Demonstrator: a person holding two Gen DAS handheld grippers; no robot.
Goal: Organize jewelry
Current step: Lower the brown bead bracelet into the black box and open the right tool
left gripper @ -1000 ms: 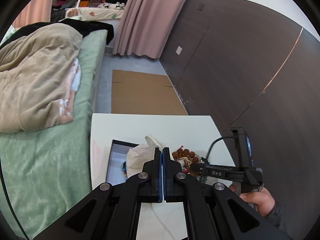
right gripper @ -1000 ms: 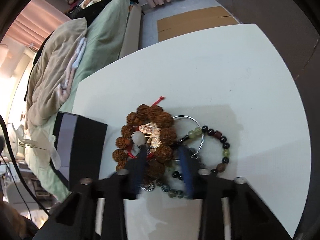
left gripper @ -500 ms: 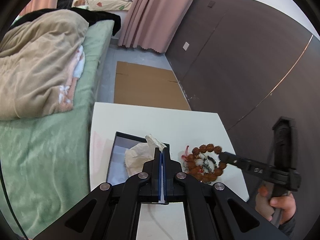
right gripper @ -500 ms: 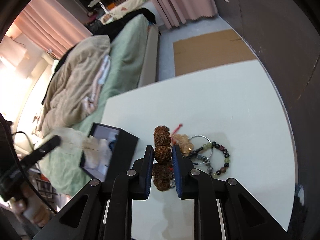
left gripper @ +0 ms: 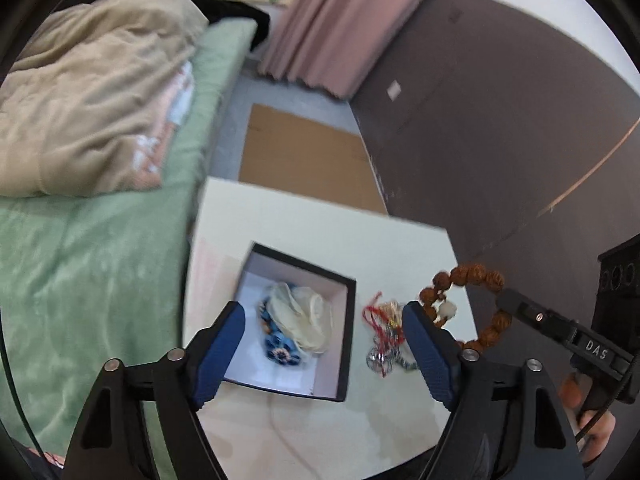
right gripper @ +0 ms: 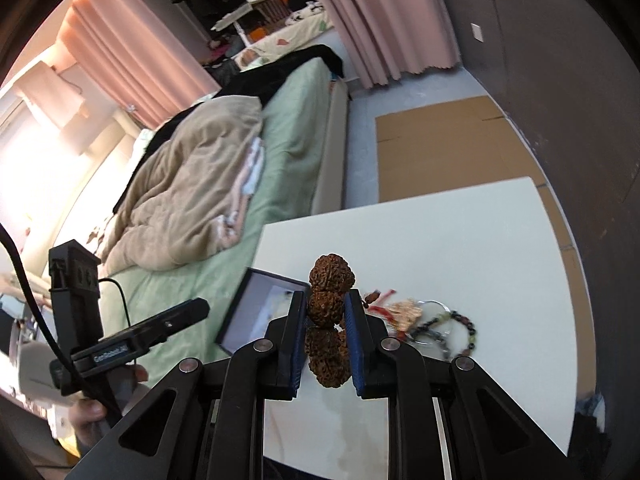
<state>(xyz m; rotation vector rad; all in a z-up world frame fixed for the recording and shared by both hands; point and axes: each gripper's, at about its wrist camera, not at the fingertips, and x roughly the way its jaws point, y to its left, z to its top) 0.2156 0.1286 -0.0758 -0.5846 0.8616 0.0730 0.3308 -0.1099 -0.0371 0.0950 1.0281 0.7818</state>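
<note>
**Holding beads above a white table beside the bed**

Looking along our right gripper, we see its blue pads pinched onto a brown bead bracelet, which hangs lifted clear of the white table. From the left wrist view the same bracelet dangles as a loop from the right gripper's tip, above the table's right edge.

Our left gripper stands wide apart, with nothing between its fingers, hovering over the black box. The box sits open on the table; inside lie a cream cloth pouch and a blue beaded piece.

Just right of the box, a small heap of jewelry stays on the tabletop: red cord, a metal ring, and a dark-and-green bead bracelet.

Room notes: a green-sheeted bed touches the table's left side, with a beige blanket bunched on it. Flat cardboard lies on the floor beyond. Pink curtains hang behind; a dark wall panel runs along the right.
</note>
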